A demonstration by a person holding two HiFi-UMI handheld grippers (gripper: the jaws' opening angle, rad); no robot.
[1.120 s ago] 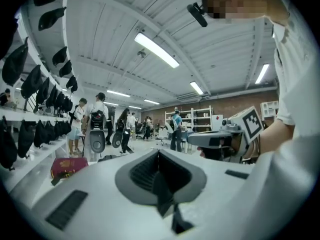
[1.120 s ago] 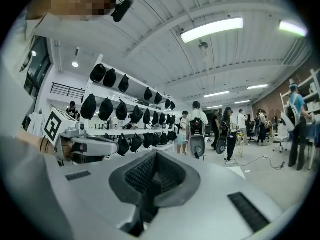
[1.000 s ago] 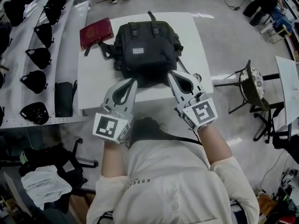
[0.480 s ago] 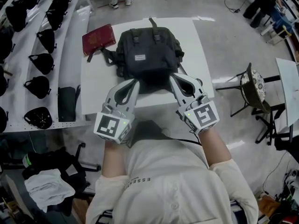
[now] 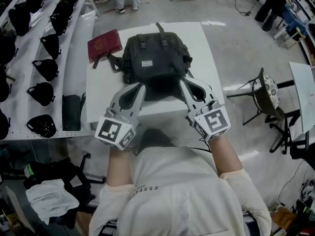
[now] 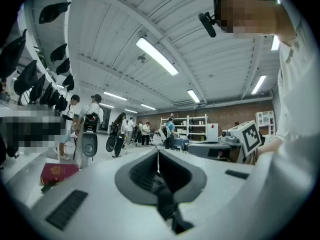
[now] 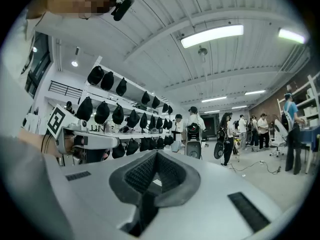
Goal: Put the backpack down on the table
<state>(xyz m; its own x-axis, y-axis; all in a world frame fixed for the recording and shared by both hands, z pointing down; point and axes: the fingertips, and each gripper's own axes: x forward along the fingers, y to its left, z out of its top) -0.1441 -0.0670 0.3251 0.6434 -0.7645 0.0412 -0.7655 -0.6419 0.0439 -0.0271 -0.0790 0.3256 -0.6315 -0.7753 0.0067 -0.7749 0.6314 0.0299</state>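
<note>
A black backpack (image 5: 152,58) lies flat on the white table (image 5: 103,95) in the head view. My left gripper (image 5: 141,85) and right gripper (image 5: 182,81) both touch its near edge with their tips, jaws closed. In the left gripper view the closed jaws (image 6: 158,151) pinch a black strap (image 6: 165,204) that trails back over the gripper. The right gripper view shows jaws (image 7: 156,153) closed the same way, with a dark strip (image 7: 142,211) in their gap. The jaws hide the backpack itself in both gripper views.
A red pouch (image 5: 104,44) lies on the table's far left corner, also seen as a red pouch (image 6: 57,173) from the left gripper. White shelves (image 5: 74,77) with black bags (image 5: 47,68) run along the left. A stool (image 5: 266,90) stands right of the table. People (image 6: 120,134) stand far off.
</note>
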